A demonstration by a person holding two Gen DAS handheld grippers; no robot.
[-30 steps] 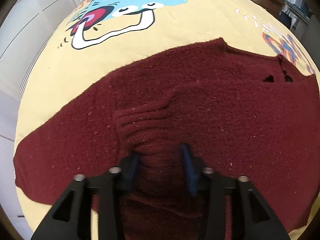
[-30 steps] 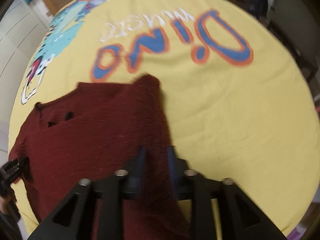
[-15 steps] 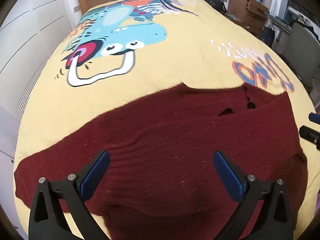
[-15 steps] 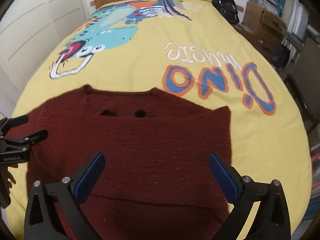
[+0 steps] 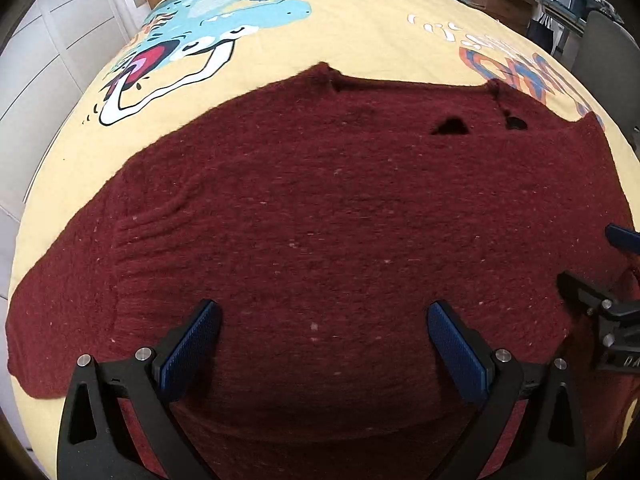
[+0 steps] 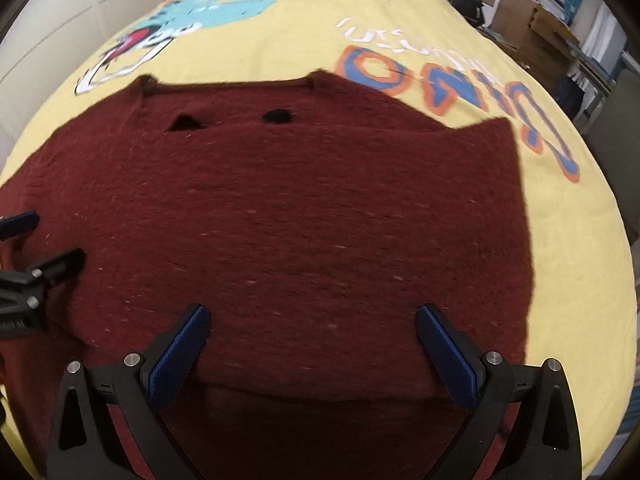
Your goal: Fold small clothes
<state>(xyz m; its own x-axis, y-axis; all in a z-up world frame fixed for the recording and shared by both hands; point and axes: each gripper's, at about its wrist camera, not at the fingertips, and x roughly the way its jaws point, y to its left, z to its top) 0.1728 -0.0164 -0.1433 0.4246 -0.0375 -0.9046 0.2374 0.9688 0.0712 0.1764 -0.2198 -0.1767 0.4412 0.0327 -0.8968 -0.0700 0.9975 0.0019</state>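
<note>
A dark red knitted sweater (image 5: 340,240) lies spread flat on the bed, over a yellow bedspread (image 5: 360,28) printed with a blue cartoon dinosaur (image 5: 224,12) and orange-and-blue lettering (image 6: 460,88). Its neckline sits at the sweater's far edge, toward the dinosaur; two small dark holes (image 5: 450,126) show just below the neckline.

On the left side of the sweater a sleeve extends outward across the bedspread. On the right side the sleeve is folded in over the body, leaving a straight vertical edge with a pointed corner at the shoulder. A fold line crosses the sweater's near end.

The left hand-held gripper (image 5: 324,344) is released — its blue pads (image 5: 192,348) stand wide apart above the near part of the sweater, grasping nothing. The right hand-held gripper (image 6: 312,340) is likewise released, pads spread wide over the sweater's near end, empty.

Cardboard boxes (image 6: 532,28) stand beyond the bedspread's right edge.
</note>
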